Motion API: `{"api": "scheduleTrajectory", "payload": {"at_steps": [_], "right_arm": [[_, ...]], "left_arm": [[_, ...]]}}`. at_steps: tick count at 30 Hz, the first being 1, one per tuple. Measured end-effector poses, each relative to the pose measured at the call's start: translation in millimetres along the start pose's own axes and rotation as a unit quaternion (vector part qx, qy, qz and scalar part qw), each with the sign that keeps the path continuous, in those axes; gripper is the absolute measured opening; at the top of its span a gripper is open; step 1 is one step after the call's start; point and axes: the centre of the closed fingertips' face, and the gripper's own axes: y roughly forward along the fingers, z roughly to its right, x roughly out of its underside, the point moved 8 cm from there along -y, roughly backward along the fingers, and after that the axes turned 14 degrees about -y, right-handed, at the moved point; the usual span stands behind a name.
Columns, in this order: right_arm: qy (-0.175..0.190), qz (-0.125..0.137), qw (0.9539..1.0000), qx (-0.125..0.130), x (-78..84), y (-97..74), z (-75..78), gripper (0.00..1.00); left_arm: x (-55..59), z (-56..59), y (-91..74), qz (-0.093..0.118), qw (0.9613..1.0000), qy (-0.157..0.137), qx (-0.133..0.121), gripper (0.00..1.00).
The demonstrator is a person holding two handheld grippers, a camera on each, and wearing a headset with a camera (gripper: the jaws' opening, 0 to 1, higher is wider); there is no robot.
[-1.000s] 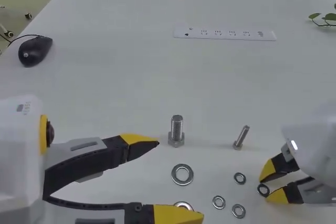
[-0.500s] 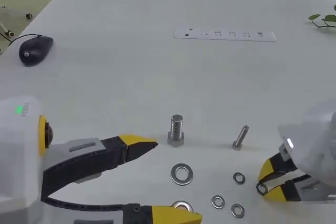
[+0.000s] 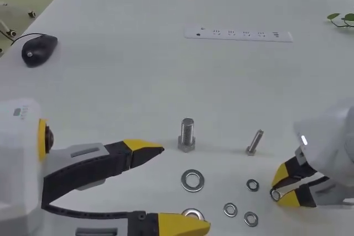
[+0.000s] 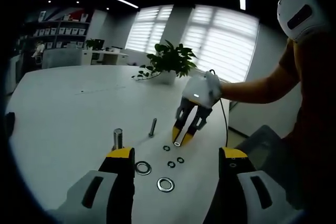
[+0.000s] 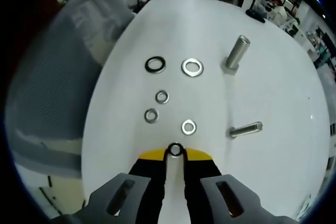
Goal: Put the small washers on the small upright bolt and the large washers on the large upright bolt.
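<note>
my right tongs (image 3: 279, 188) are gripping one small washer (image 3: 275, 194) at their tips, near the leaning small bolt (image 3: 255, 142). my left tongs (image 3: 178, 188) are standing open near the large bolt (image 3: 187, 134), with one large washer (image 3: 192, 181) lying between their jaws. three small washers (image 3: 230, 210) are lying on the table (image 3: 138, 81) between both tongs.

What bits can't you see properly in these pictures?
Head view: one large washer is half hidden behind the lower jaw of the left tongs.
Head view: the small washer is partly covered by the yellow tips of the right tongs, which run off the right edge.
Head view: the power strip has markings too small to read.
Left gripper view: the small bolt has thread too tiny to see.
</note>
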Motion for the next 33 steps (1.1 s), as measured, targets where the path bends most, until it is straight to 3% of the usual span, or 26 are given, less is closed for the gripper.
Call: {"api": "scheduleTrajectory", "payload": {"at_steps": [14, 22, 26, 28, 33], "right_arm": [[0.009, -0.007, 0.9997, 0.023, -13.6, -40.7, 19.3, 0.12], [0.004, -0.011, 0.9988, 0.047, -23.9, -66.0, 41.8, 0.12], [-0.002, -0.012, 0.9985, 0.053, -29.9, -69.1, 53.5, 0.12], [-0.004, -0.016, 0.9984, 0.054, -25.3, -67.1, 63.2, 0.12], [-0.002, -0.024, 0.9983, 0.054, -25.8, -64.6, 71.3, 0.12]], "left_arm": [[2.0, 1.2, 0.0, 0.001, 1.0000, 0.003, 0.001, 0.64], [0.1, 3.6, -3.0, 0.002, 1.0000, 0.009, 0.001, 0.64], [-1.4, 3.8, -3.7, 0.004, 0.9999, 0.011, -0.001, 0.64], [-3.1, 4.8, -4.1, 0.006, 0.9999, 0.013, 0.000, 0.64], [-6.9, 4.5, -7.0, 0.007, 0.9998, 0.020, -0.004, 0.64]]}}
